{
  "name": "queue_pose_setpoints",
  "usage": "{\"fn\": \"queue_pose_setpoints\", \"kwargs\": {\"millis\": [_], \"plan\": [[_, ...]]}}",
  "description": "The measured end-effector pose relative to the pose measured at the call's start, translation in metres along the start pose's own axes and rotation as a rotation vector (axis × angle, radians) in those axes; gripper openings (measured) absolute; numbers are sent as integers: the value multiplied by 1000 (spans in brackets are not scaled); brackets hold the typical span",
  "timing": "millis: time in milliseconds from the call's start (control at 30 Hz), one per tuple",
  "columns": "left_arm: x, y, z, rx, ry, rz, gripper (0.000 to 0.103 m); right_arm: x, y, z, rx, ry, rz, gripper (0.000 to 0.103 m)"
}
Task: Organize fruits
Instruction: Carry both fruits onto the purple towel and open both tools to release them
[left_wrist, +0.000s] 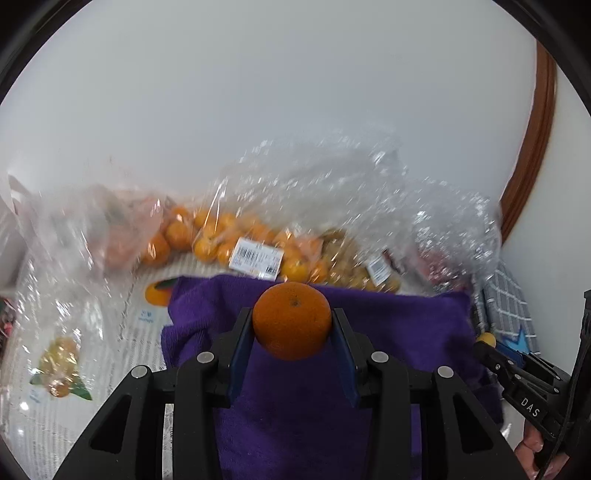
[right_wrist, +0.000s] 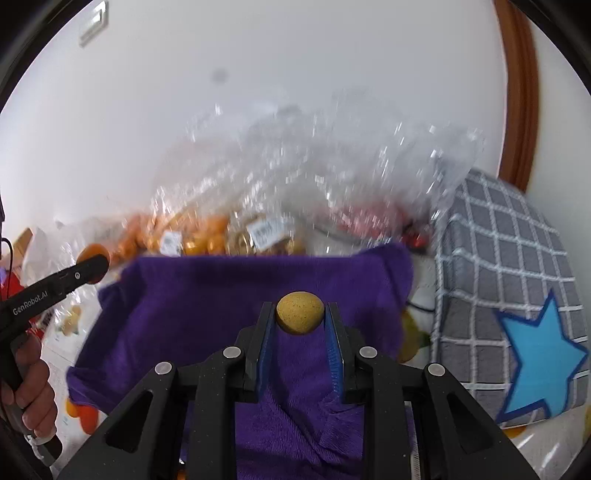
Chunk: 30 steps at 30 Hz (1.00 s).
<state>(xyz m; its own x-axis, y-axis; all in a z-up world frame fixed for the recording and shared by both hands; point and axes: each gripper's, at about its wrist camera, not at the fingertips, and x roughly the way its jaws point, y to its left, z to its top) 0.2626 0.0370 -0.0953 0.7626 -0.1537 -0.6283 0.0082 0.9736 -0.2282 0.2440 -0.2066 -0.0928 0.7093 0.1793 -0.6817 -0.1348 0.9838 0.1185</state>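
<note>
The left gripper (left_wrist: 291, 321) has its jaws clamped on a round, dimpled orange mandarin (left_wrist: 291, 319), which sits between the blue-lined fingertips with its stem scar facing the camera. The right gripper (right_wrist: 300, 314) has its jaws clamped on a small, speckled yellow oval fruit (right_wrist: 300, 312), gripped at the very tips. Directly beneath and ahead of both sets of jaws lies a purple terry cloth (left_wrist: 388, 332), spread over a white printed table covering (left_wrist: 74, 332). Beyond the far edge of the cloth, ahead of the jaws, stands a row of crinkled clear plastic bags (left_wrist: 332, 192); one holds many small orange fruits (left_wrist: 207, 240) and bears a white barcode label (left_wrist: 255, 257). To the right of the right gripper's jaws rests a grey checked fabric item with a blue star (right_wrist: 509, 314), touching the cloth's right edge. In the left wrist view the right gripper shows at the right margin, level with the left jaws.
</note>
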Motion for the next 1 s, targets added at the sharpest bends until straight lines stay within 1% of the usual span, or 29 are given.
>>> {"fn": "queue_pose_setpoints", "kwargs": {"millis": [67, 167, 267, 433, 600, 733, 767, 833, 900, 933, 1000], "plan": [[14, 3, -4, 14, 66, 13, 39, 12, 2, -5, -15, 31, -4, 27], [25, 9, -9, 6, 104, 27, 39, 28, 3, -9, -31, 78, -19, 27], [33, 13, -12, -10, 144, 8, 39, 40, 1, -14, -32, 112, -33, 27], [41, 10, -18, -6, 181, -7, 39, 52, -7, -19, -19, 159, -39, 27], [49, 5, -22, 11, 217, 7, 39, 63, -11, -24, 4, 201, -26, 27], [50, 5, -23, 19, 220, 25, 39, 66, -9, -25, 3, 198, -33, 27], [50, 5, -23, 16, 222, 23, 39, 65, -9, -25, 6, 202, -34, 30], [50, 7, -22, 3, 225, 21, 39, 64, -10, -24, 16, 202, -26, 39], [51, 10, -21, -5, 229, 21, 40, 60, -11, -24, 23, 196, -29, 68], [51, 11, -21, -7, 229, 24, 41, 58, -11, -23, 28, 193, -37, 73], [50, 12, -20, -14, 225, 26, 43, 52, -12, -23, 37, 179, -49, 75]]}}
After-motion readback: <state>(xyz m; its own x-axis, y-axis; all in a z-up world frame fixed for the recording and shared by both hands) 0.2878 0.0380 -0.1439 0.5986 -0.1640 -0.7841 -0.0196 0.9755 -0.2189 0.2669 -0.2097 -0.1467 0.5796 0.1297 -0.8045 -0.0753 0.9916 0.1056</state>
